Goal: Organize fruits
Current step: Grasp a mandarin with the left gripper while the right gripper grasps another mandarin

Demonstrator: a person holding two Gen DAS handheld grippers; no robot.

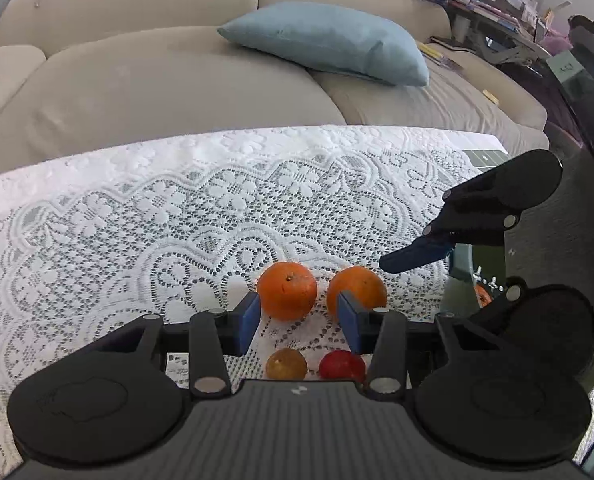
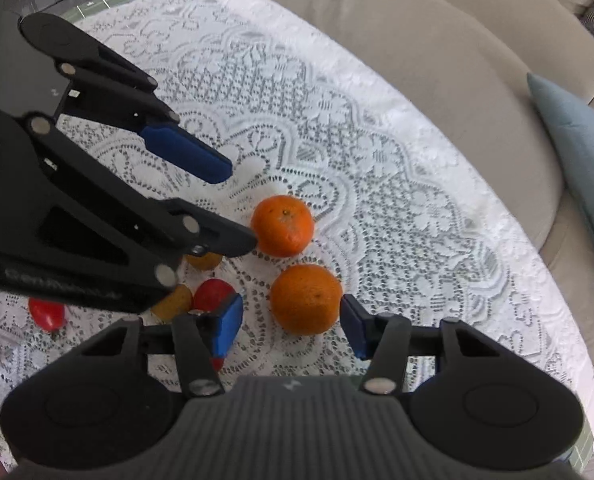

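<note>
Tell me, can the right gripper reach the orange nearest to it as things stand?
Probably yes. The right gripper is open, and the near orange lies just ahead between its fingers, with nothing in the way.

Two orange oranges, white floral lace tablecloth, pale blue cushion, beige sofa
</note>
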